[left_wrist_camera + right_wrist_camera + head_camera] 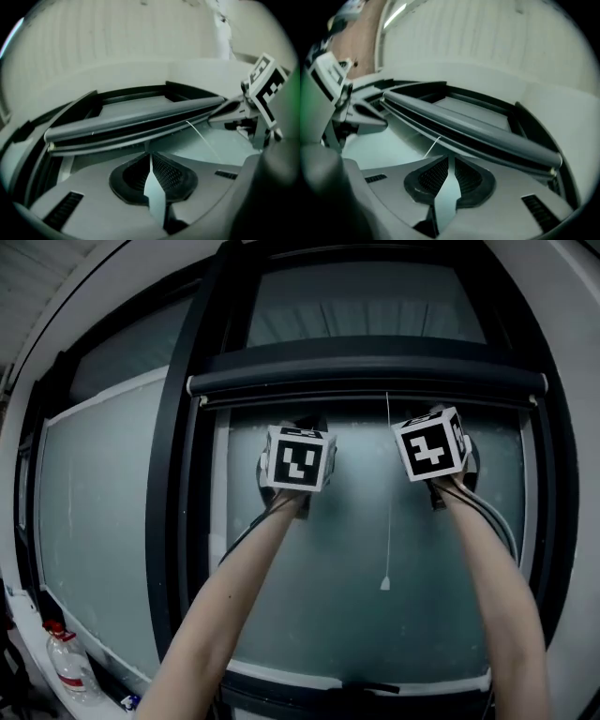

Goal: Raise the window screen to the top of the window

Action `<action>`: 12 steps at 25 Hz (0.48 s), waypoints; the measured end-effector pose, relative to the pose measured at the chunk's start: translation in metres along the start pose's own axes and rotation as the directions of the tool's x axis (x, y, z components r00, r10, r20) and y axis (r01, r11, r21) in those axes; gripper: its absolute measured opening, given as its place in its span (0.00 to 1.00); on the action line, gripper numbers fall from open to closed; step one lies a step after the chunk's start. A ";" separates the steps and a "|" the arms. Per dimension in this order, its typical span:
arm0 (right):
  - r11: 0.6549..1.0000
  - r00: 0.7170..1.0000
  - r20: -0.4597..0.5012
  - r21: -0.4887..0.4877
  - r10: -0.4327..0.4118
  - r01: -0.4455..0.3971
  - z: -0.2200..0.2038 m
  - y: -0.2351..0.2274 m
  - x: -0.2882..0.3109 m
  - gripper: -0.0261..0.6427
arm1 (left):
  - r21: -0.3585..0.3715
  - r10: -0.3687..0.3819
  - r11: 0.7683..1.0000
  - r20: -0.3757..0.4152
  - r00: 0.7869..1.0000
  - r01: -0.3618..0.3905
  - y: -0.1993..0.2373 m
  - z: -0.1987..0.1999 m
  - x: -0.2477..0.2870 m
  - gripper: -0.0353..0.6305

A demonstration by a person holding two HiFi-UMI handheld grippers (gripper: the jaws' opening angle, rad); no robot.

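Filling the head view is a window (173, 521) with a dark frame and frosted, pale green glass (328, 615). The screen (366, 382) sits rolled up as a dark tube across the top of the middle pane, with a thin white cord (387, 493) hanging down from it over the glass. Both arms reach up, and the grippers are held side by side just below the roll, either side of the cord. The left gripper (150, 157) has its fingers closed tip to tip, with only glass showing in the gap behind them. The right gripper (451, 161) has its fingers a narrow slit apart, with nothing between them. At lower left a clear bottle (67, 667) with a red cap stands on the white sill (33, 624). Above the window, the gripper views show a pale ribbed ceiling (117, 37).
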State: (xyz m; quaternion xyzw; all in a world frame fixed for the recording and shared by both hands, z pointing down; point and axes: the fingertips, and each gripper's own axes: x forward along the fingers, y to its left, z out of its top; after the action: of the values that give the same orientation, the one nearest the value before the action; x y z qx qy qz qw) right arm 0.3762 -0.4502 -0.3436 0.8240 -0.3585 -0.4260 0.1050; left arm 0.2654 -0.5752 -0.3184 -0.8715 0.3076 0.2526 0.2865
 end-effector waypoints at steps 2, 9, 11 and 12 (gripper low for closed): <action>0.981 0.998 0.016 0.186 0.054 -0.056 -0.022 0.016 -0.017 0.11 | -0.169 0.002 0.986 0.018 1.000 0.001 -0.008 -0.031 -0.024 0.08; 0.778 0.988 0.031 0.613 0.151 -0.138 -0.139 0.076 -0.121 0.11 | -0.173 0.040 0.984 -0.037 0.999 -0.046 -0.072 -0.157 -0.131 0.07; 0.765 0.986 0.024 0.628 0.163 -0.141 -0.176 0.093 -0.168 0.11 | -0.100 0.022 0.995 -0.051 0.998 -0.027 -0.101 -0.183 -0.173 0.07; 0.773 0.985 0.022 0.617 0.173 -0.149 -0.194 0.103 -0.194 0.11 | -0.114 0.007 0.993 -0.065 0.998 -0.014 -0.116 -0.198 -0.196 0.07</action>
State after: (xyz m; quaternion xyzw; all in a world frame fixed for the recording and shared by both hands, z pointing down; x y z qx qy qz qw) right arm 0.4015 -0.4177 -0.0534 0.7870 -0.5450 -0.2601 -0.1268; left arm 0.2626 -0.5532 -0.0181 -0.8925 0.3065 0.2430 0.2248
